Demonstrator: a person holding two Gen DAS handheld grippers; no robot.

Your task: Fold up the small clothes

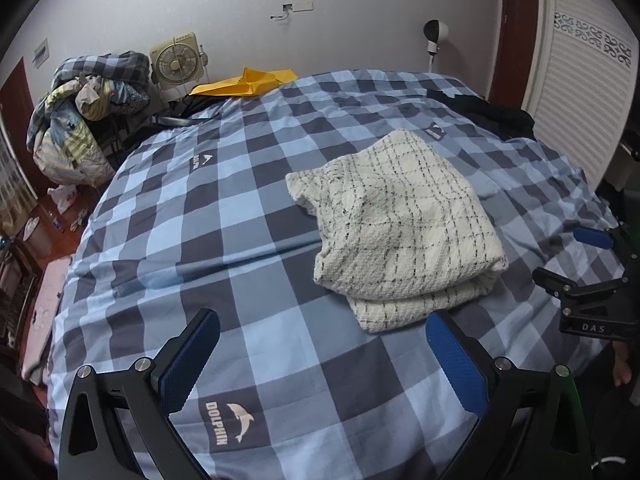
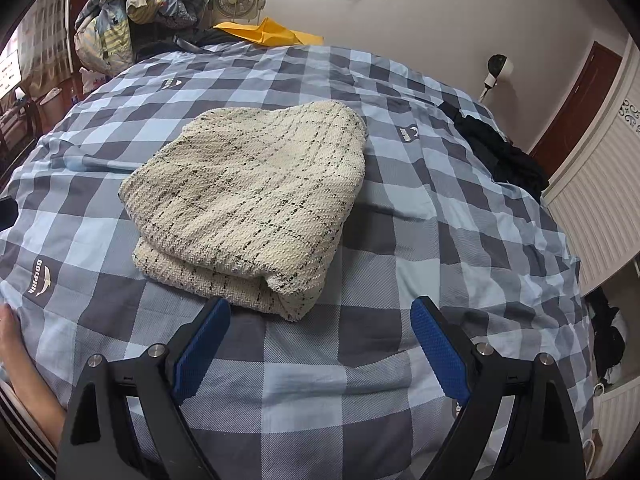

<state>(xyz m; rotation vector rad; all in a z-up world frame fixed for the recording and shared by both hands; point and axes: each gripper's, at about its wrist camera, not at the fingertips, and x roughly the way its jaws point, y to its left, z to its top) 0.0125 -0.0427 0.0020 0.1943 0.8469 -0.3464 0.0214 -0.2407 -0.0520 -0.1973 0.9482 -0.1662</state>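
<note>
Left wrist view: we hold the left gripper (image 1: 322,354) spread wide, nothing between its blue pads, above the checked bedspread (image 1: 224,216). The cream knit garment (image 1: 400,228) lies folded in layers toward the bed's right side, just beyond the right pad. A dark garment (image 1: 492,114) sits at the far right corner.

Right wrist view: the right gripper (image 2: 320,340) is likewise spread and empty. The folded garment (image 2: 256,192) lies just ahead, its near corner beside the left pad.

Folded garment (image 1: 400,224) on bed (image 1: 224,240)
</note>
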